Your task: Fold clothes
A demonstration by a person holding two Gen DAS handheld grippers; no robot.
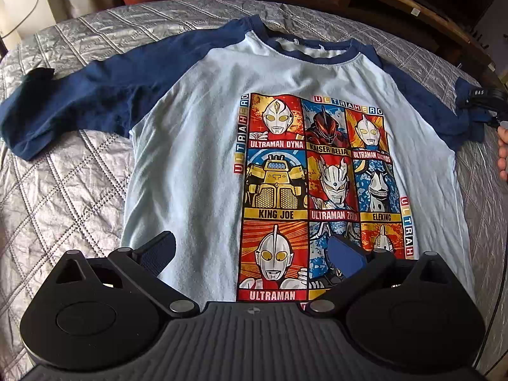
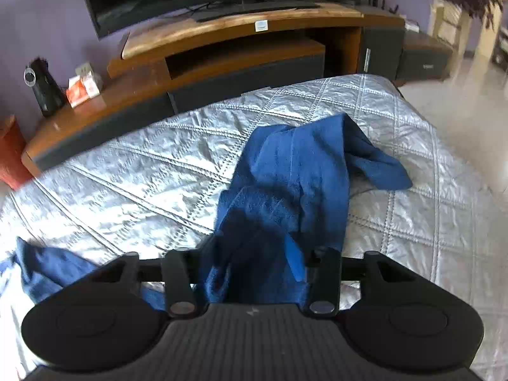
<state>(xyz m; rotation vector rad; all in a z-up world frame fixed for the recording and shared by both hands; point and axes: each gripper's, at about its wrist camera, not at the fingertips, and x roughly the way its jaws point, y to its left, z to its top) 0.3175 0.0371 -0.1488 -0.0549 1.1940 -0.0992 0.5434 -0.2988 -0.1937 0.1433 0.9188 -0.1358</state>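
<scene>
Navy sleeve bunches between the right gripper – whether its pads pinch it, I cannot tell. Left gripper hovers released over the shirt, flat on the quilt. Grip the cuff firmly before folding inward.

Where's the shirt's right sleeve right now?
In the right wrist view, the navy sleeve lies bunched on the quilted bedspread, running between the right claw's fingers.

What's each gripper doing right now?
Left gripper: open, empty, over the shirt.
Right gripper: navy sleeve between its jaws; whether they pinch it cannot be told.
</scene>
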